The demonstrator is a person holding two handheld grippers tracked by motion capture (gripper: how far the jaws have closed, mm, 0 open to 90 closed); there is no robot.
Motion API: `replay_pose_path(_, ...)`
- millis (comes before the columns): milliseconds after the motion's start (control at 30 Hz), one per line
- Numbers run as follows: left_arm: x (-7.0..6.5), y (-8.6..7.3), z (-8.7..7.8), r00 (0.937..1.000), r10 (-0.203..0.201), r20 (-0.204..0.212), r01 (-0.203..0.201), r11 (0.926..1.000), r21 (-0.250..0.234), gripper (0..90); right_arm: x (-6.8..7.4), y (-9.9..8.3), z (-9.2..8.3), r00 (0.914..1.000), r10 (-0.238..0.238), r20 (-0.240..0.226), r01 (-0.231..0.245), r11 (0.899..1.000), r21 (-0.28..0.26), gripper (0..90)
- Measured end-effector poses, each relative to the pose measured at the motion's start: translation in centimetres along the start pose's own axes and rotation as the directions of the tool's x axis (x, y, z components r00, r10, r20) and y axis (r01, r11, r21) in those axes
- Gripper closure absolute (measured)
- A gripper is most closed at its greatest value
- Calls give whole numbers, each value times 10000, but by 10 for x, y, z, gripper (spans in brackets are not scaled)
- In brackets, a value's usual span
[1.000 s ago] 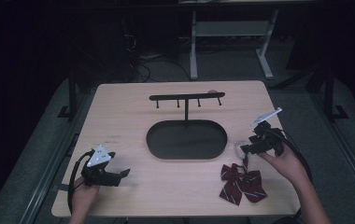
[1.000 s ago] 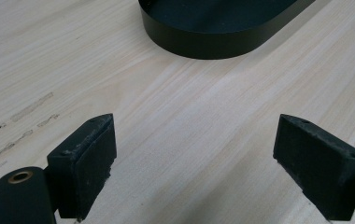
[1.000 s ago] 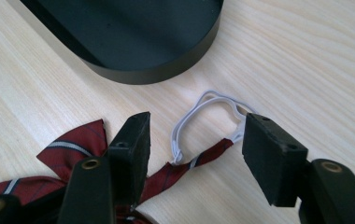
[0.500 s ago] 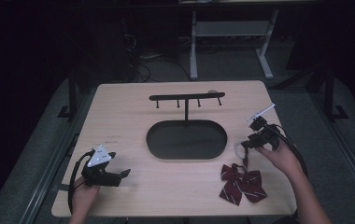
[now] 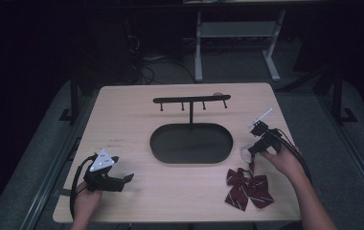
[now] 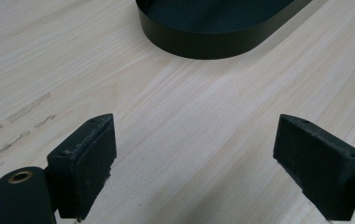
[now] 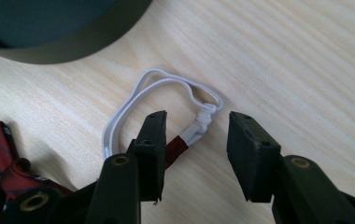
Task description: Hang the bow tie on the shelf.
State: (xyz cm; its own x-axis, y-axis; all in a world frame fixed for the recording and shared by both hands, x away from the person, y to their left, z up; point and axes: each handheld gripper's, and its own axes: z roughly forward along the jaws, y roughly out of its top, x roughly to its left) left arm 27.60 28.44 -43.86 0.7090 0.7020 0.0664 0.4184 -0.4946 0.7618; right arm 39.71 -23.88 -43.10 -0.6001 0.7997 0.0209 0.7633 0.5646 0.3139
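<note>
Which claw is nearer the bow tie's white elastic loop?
Right. The right claw straddles the white elastic loop at its knot, jaws closing but not yet gripping. The left claw rests across the table, open.

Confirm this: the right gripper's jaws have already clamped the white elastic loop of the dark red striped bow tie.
Not clamped. In the right gripper view the right gripper stands open around the knotted end of the white elastic loop of the dark red striped bow tie, pads apart from it.

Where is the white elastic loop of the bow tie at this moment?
In the high view, the white elastic loop lies on the table's right side, between the black oval base and the dark red bow tie, right under the right gripper.
</note>
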Motion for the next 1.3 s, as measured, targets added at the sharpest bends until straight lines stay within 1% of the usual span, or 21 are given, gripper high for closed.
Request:
replay_pose_path(67,0,0,0,10000,9,2,-9,10000,15,132,1,0,2,9999,-112,116,111,9999,87,587)
replay_pose_path(100,0,0,0,10000,12,3,-12,10000,7,132,1,1,2,9999,-95,119,93,9998,179,607)
replay_pose_path(233,0,0,0,10000,-2,-2,2,10000,-11,132,3,1,6,9994,-283,202,275,9989,387,644)
replay_pose_path(333,0,0,0,10000,10,1,-10,10000,6,132,5,2,9,9986,-410,342,390,9977,556,671)
replay_pose_path(433,1,0,0,10000,-4,-7,4,10000,2,132,7,2,10,9966,-675,475,645,9960,625,725)
replay_pose_path(600,1,-1,0,10000,-60,-17,60,10000,-17,132,10,3,11,9935,-908,692,855,9934,768,810)
replay_pose_path(633,1,-1,0,10000,-32,-28,32,10000,-23,132,11,3,11,9923,-1019,709,963,9923,778,828)
replay_pose_path(667,1,-1,0,10000,-38,-12,38,10000,-13,132,11,3,11,9923,-1025,690,971,9923,769,844)
replay_pose_path(733,1,0,0,10000,-40,-14,40,10000,3,132,12,3,11,9909,-1115,751,1052,9909,837,854)
replay_pose_path(800,1,0,-1,10000,9,-12,-9,10000,-11,132,10,2,10,9915,-1124,662,1068,9908,828,856)
replay_pose_path(833,1,0,-1,10000,-16,-22,16,10000,-7,132,10,1,9,9928,-1049,576,1001,9917,805,857)
replay_pose_path(867,1,-1,-1,10000,-34,-40,34,10000,-10,132,10,1,8,9929,-1083,493,1044,9916,759,859)
replay_pose_path(900,1,-1,-1,10000,-43,-40,42,10000,-18,132,9,0,6,9934,-1088,362,1063,9922,645,860)
replay_pose_path(967,1,-1,-1,10000,-59,-43,59,10000,-12,132,10,0,2,9939,-1073,249,1061,9933,460,863)
replay_pose_path(1033,1,-1,0,10000,-42,-31,42,10000,4,132,10,-1,-5,9937,-1121,-23,1121,9936,154,863)
replay_pose_path(1167,0,0,0,10000,-9,-32,9,10000,24,132,10,-4,-13,9879,-1426,-609,1418,9897,-168,863)
replay_pose_path(1267,0,-1,0,10000,-69,-38,69,10000,9,132,12,-4,-21,9846,-1564,-776,1540,9874,-358,864)
replay_pose_path(1300,0,-1,0,10000,-61,-43,61,10000,10,132,13,-4,-25,9825,-1648,-867,1610,9857,-494,864)
